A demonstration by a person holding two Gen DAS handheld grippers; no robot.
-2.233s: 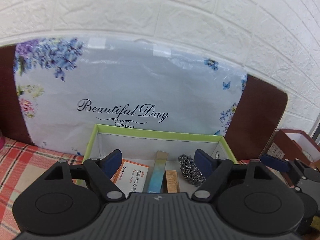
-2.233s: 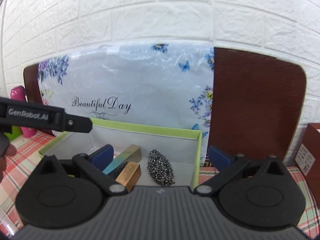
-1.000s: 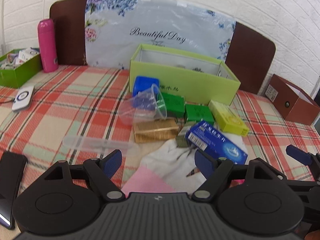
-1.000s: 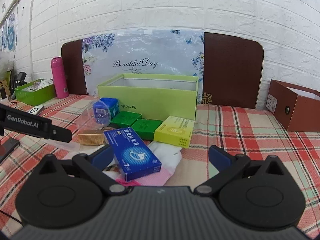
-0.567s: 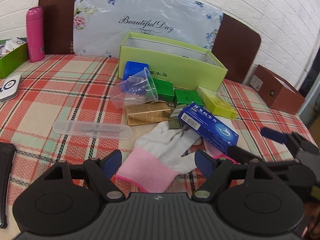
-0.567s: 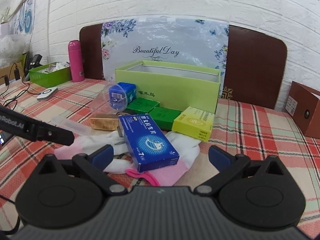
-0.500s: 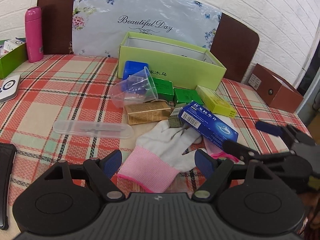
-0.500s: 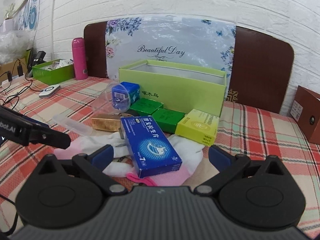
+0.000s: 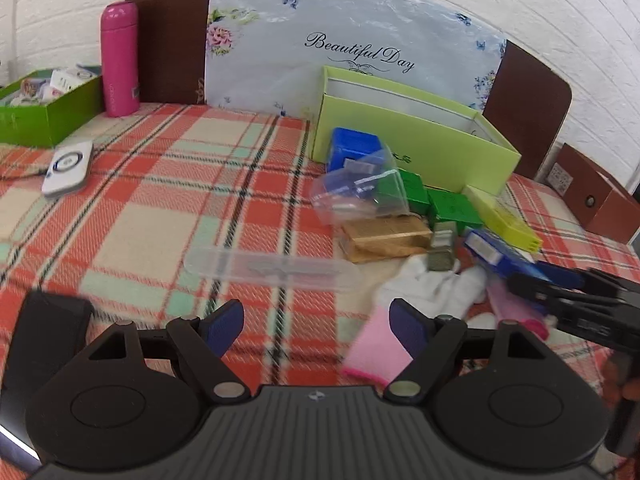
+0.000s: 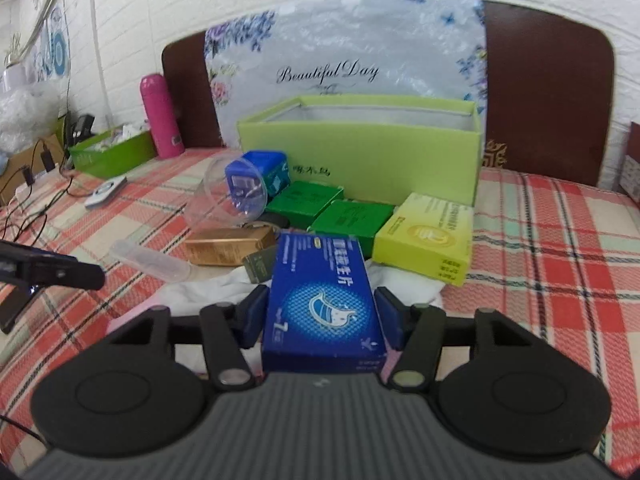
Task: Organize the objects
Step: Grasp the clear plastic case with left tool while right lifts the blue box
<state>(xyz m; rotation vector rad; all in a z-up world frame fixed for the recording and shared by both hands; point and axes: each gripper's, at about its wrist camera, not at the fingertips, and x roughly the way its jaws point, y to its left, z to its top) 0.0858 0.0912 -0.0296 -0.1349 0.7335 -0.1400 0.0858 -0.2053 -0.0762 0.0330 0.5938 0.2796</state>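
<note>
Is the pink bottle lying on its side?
No, the pink bottle stands upright on the plaid cloth beside the dark green box.

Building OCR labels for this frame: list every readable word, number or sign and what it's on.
"Beautiful Day": script on the floral board behind the light green box.
"7": on the blue medicine box between the right hand-held gripper pads.
Chinese print on that box, the light green box front and the yellow box: too blurred to transcribe.
Pink bottle label: unreadable.
</note>
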